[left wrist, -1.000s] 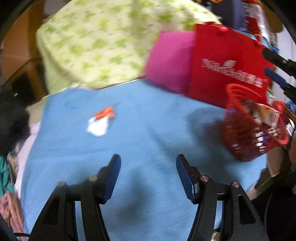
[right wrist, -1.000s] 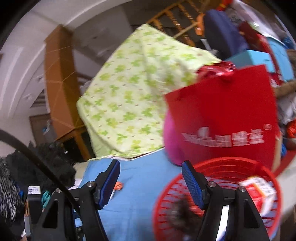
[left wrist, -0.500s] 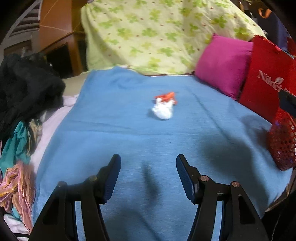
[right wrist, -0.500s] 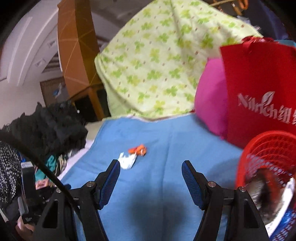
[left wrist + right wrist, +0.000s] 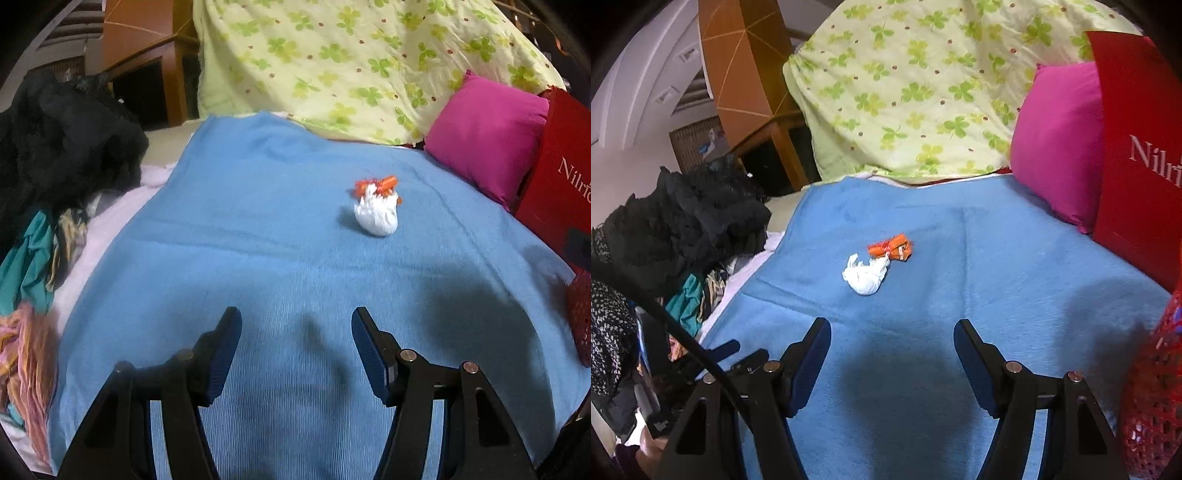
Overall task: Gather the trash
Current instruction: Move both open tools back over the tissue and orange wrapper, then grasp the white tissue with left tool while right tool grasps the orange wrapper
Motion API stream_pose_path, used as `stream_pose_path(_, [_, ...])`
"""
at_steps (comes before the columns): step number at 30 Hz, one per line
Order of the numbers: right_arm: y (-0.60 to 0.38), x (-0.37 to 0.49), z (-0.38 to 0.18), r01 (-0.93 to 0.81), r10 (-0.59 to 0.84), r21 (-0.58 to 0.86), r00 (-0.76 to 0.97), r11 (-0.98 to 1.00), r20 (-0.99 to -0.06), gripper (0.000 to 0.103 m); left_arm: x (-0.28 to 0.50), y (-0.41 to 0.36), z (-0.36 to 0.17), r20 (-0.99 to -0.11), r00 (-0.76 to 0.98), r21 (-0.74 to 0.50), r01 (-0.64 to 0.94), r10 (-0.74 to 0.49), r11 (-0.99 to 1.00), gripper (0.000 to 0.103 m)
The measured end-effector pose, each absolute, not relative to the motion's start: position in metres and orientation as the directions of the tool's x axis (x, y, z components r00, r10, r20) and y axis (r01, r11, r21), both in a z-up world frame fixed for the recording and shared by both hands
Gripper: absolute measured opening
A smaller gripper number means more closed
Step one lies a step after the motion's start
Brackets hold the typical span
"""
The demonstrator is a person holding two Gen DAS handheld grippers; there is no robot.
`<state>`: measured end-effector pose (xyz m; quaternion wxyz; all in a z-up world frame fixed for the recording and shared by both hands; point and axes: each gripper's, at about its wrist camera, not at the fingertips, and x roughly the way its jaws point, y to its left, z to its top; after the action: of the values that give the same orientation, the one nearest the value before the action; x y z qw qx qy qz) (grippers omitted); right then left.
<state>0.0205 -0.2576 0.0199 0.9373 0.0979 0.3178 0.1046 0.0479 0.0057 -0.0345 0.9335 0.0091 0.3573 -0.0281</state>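
Two bits of trash sit together out in the middle of the bed: a crumpled white tissue wad (image 5: 376, 216) (image 5: 866, 277) and, touching its far end, a small orange wrapper (image 5: 376, 183) (image 5: 892, 249). Both lie on the blue knit blanket (image 5: 258, 229) (image 5: 979, 266) that covers the mattress, well apart from everything else on it.

Nearer the cameras, the left gripper (image 5: 296, 341) hovers above the blanket with its blue-padded jaws spread and nothing between them; the trash lies ahead of it and a touch to the right. Over on the other side, the right gripper (image 5: 892, 345) is just the same, jaws parted and empty, with the wad ahead and slightly left of centre. Dark shadows fall on the blanket in front of both.

Moving outward, a bright magenta cushion (image 5: 487, 133) (image 5: 1056, 147) leans at the blanket's far right, and beside it stands a red paper carrier bag with white lettering (image 5: 561, 177) (image 5: 1137, 147). A red plastic mesh basket (image 5: 580, 317) (image 5: 1148, 398) pokes in at the right edge. Behind it all rises a pale yellow quilt printed with green clovers (image 5: 351, 59) (image 5: 916, 85). On the left, a heap of black fluffy clothing (image 5: 62, 129) (image 5: 687, 225) sits over teal and patterned garments (image 5: 29, 258) (image 5: 687, 306), with a wooden cabinet (image 5: 147, 70) (image 5: 746, 74) behind.
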Motion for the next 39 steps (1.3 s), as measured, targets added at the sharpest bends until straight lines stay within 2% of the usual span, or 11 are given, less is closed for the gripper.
stream_pose_path(9, [-0.281,0.03,0.013,-0.057,0.247,0.32,0.765,0.946,-0.595,0.073,0.11,-0.023,-0.032,-0.64,0.741,-0.137,0.149,-0.202,0.979,0.063])
stream_pose_path(17, [-0.31,0.034,0.003,0.001,0.285,0.418,0.729,0.909,-0.623,0.073,0.178,-0.046,-0.051,-0.672,0.698,-0.229,0.12,-0.246,0.966,0.063])
stream_pose_path(24, [-0.31,0.04,-0.005,0.011,0.297,0.429,0.706,0.903,-0.643,0.073,0.206,-0.054,-0.062,-0.687,0.67,-0.295,0.097,-0.281,0.951,0.063])
stream_pose_path(27, [-0.305,0.043,-0.007,0.006,0.302,0.427,0.699,0.904,-0.649,0.073,0.211,-0.06,-0.07,-0.705,0.638,-0.298,0.129,-0.309,0.946,0.032])
stream_pose_path(30, [-0.3,0.044,-0.009,0.002,0.294,0.413,0.7,0.911,-0.651,0.073,0.208,-0.058,-0.066,-0.695,0.644,-0.312,0.13,-0.319,0.941,0.027])
stream_pose_path(35, [-0.291,0.05,-0.01,-0.004,0.284,0.394,0.7,0.919,-0.655,0.073,0.196,-0.047,-0.05,-0.701,0.646,-0.304,0.111,-0.302,0.946,0.027])
stream_pose_path(39, [-0.283,0.067,-0.011,-0.022,0.302,0.4,0.695,0.916,-0.653,0.073,0.186,-0.022,-0.036,-0.711,0.662,-0.287,0.034,-0.237,0.957,0.027])
